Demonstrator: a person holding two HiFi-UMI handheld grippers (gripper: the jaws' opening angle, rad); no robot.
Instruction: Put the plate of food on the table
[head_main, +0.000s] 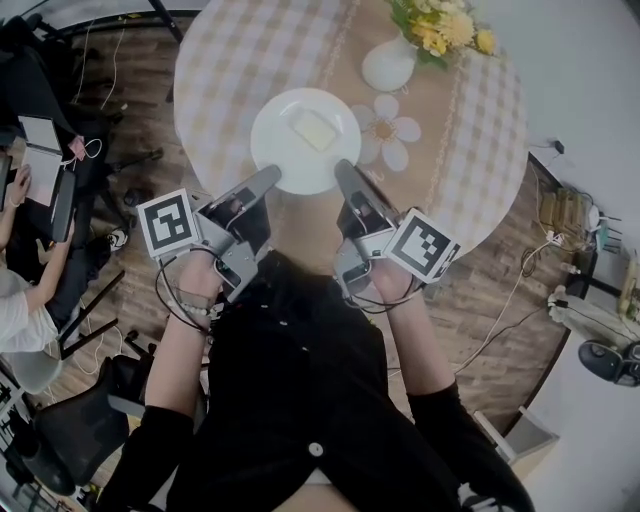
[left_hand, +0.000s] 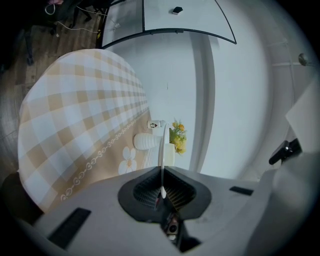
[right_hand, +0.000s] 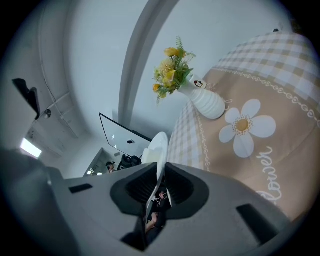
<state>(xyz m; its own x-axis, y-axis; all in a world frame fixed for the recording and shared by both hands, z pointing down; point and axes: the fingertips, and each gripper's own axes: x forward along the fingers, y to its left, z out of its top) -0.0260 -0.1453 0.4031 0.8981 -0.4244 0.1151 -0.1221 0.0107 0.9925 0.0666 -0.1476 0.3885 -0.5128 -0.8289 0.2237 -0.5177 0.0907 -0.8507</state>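
Left gripper (head_main: 272, 176), right gripper (head_main: 343, 168): grey; marker cubes (head_main: 165, 222) black-and-white squares. Between their tips: white plate (head_main: 305, 140), food (head_main: 313, 128) pale yellow. Beyond left gripper: tablecloth (head_main: 230, 70), beige-and-white check. Beyond right gripper: tan runner (head_main: 435, 100), white daisy print; white ribbed vase (head_main: 388, 65); yellow flowers (head_main: 440, 25).

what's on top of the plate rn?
One pale block of food lies on the white plate. The left hand-held gripper and right hand-held gripper pinch its near rim, covering that part.
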